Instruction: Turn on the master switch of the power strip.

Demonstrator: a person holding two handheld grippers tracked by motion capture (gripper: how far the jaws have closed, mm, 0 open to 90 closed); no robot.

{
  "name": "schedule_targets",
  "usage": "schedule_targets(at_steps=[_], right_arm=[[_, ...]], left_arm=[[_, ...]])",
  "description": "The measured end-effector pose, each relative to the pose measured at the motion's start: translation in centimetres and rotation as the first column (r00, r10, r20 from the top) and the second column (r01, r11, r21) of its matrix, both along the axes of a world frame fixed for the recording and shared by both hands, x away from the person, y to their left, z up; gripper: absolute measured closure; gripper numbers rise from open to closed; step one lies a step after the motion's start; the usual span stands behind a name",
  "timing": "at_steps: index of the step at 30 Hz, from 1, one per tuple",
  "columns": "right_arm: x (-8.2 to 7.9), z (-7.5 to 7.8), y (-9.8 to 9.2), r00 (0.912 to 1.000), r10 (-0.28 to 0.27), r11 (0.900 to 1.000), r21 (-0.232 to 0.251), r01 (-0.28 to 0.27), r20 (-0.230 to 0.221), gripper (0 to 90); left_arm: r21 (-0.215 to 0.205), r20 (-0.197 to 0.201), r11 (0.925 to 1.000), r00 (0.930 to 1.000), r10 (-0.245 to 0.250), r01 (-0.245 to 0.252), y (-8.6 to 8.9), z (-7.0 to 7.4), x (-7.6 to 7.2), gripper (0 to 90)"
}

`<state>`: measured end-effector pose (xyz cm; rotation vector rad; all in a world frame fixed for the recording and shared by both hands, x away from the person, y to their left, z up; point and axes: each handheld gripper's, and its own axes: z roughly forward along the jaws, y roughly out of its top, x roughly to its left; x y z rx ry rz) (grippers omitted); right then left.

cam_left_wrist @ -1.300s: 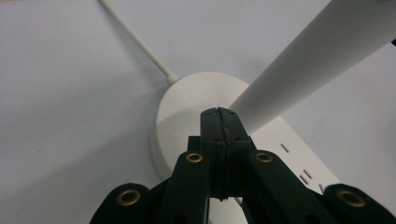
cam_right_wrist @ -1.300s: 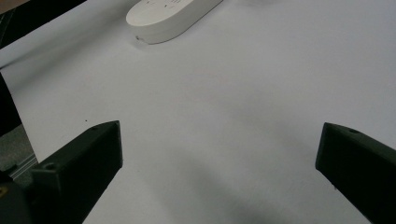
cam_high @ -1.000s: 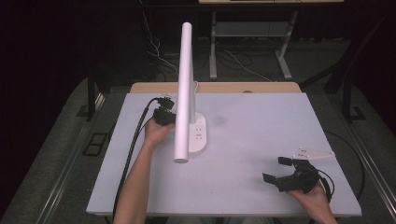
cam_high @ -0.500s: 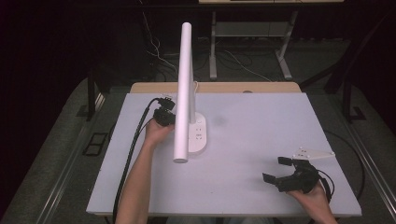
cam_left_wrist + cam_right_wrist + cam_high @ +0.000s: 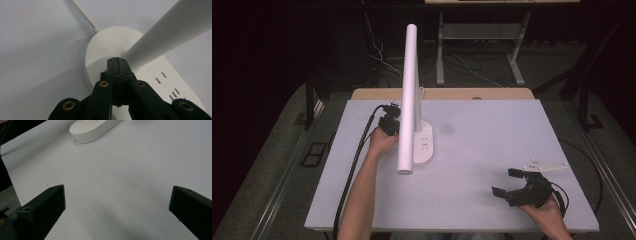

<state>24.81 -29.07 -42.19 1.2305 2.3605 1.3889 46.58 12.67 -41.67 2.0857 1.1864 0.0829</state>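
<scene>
Dark floor and trailing cables surround a pale worktop (image 5: pixel 472 150) where the work is going on. Over on the left, the left gripper (image 5: pixel 388 122) has its jaws pressed fully together, their tips right at the foot of the lamp's stem, resting on or just above the lamp base (image 5: pixel 100 50); whether anything is pinched between them I cannot tell. Just ahead of and beside those jaws the white lamp arm (image 5: pixel 408 95) leans up and over the worktop, and the socket slots on the base (image 5: pixel 424 142) lie to their right. It looks like a press or a nudge at the base, so the job seems mid-step at most. Further right, well apart from the lamp, the right gripper (image 5: pixel 507 183) sits low with jaws spread wide on nothing, bare worktop between them, seemingly waiting its turn.
</scene>
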Motion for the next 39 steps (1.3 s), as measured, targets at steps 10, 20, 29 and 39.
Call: schedule_targets(at_steps=[10,20,29,39], right_arm=[[0.0,0.0,0.0,1.0,-0.001,1.0,0.002,0.001,-0.001,0.1],[-0.1,0.2,-0.4,1.0,-0.005,1.0,0.007,0.005,0.003,0.1],[-0.4,0.3,-0.5,0.9999,-0.008,1.0,0.016,0.008,0.006,0.0],[-0.3,0.2,-0.4,1.0,-0.003,1.0,0.013,0.003,0.006,0.1]], left_arm=[[0.017,0.033,0.9991,0.9988,0.037,-0.038,-0.9,-0.1,-0.1,90.0],[0.052,0.065,0.9975,0.9969,0.044,-0.048,-1.4,-0.1,-0.6,90.0],[0.024,0.116,0.9979,0.9916,0.057,-0.06,-1.1,-0.6,-1.2,90.0],[-0.03,0.124,0.9956,0.988,0.091,-0.088,-0.7,-1.1,-1.5,90.0]])
